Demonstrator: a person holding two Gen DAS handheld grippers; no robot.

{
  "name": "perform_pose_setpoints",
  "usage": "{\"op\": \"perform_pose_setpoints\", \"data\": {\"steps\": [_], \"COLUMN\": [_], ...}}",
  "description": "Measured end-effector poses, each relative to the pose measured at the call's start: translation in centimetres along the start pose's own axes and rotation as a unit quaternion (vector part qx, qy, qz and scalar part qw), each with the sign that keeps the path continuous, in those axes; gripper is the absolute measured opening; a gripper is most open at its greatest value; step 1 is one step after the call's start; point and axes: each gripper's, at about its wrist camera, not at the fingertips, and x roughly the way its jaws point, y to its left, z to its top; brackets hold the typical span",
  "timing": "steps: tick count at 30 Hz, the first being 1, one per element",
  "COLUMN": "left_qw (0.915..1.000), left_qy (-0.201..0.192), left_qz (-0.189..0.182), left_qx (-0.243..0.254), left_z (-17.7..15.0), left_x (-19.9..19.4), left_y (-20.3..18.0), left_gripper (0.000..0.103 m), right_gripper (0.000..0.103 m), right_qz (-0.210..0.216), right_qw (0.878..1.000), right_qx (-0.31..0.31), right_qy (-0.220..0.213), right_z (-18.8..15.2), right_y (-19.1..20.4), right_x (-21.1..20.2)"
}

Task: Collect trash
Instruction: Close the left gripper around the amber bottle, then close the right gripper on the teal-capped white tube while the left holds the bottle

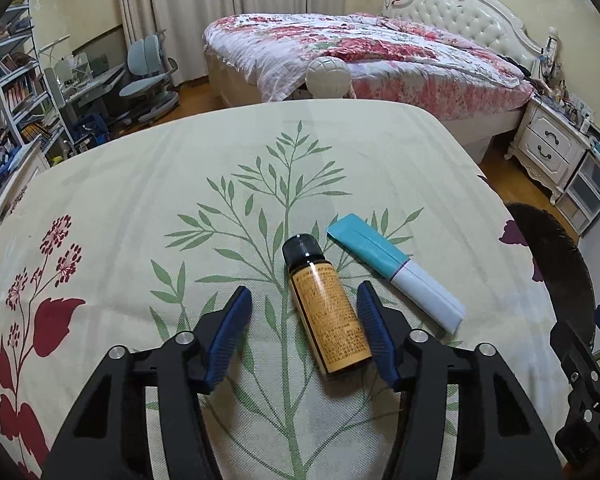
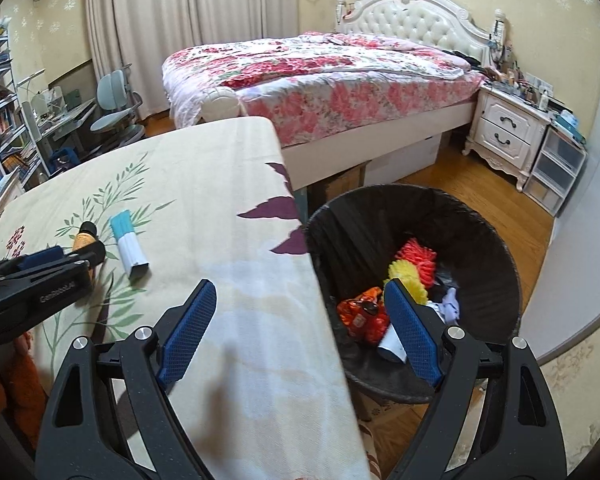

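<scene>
Only the left wrist view shows the bottle (image 1: 326, 308) close up: amber, black-capped, lying flat on the leaf-printed cloth of the desk (image 1: 140, 184), cap pointing away. The left gripper (image 1: 305, 312) straddles it, jaws spread; the right pad lies against or just beside the bottle's side, the left pad stands well apart, so nothing is pinched. Just right of the bottle lies a flat teal-and-white tube (image 1: 396, 272), apart from it. In that view the bin (image 1: 556, 276) is only a dark rim at the desk's right edge. The right wrist view opens the bin (image 2: 496, 248) up: a round black basket on the wooden floor, touching or just beside the desk (image 2: 228, 184) edge. Inside lie an orange wrapper (image 2: 360, 314), a yellow puff (image 2: 408, 276), a coral puff (image 2: 416, 254) and white scraps (image 2: 450, 304). The right gripper (image 2: 298, 312) hangs over the desk edge and the bin's rim, jaws wide apart and holding nothing. From here the bottle (image 2: 85, 236) is mostly hidden behind the left gripper (image 2: 60, 256), the tube (image 2: 129, 244) beside it.
</scene>
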Motion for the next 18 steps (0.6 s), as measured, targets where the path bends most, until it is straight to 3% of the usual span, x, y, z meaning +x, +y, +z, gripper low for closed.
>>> {"op": "perform_pose_setpoints", "data": {"steps": [4, 18], "left_qw": [0.9997, 0.9996], "left_qy": [-0.010, -0.010], "left_qz": [0.007, 0.026], "left_qx": [0.022, -0.001], "left_z": [-0.4, -1.6], "left_x": [-0.4, -1.5], "left_y": [0.1, 5.8], "left_gripper": [0.028, 0.027], "right_gripper": [0.084, 0.084], "right_qz": [0.012, 0.063], "right_qw": [1.000, 0.996], "right_qx": [-0.010, -0.058], "right_qy": [0.004, 0.028], "right_z": [0.2, 1.1], "right_y": [1.1, 7.1], "right_x": [0.4, 1.9]}}
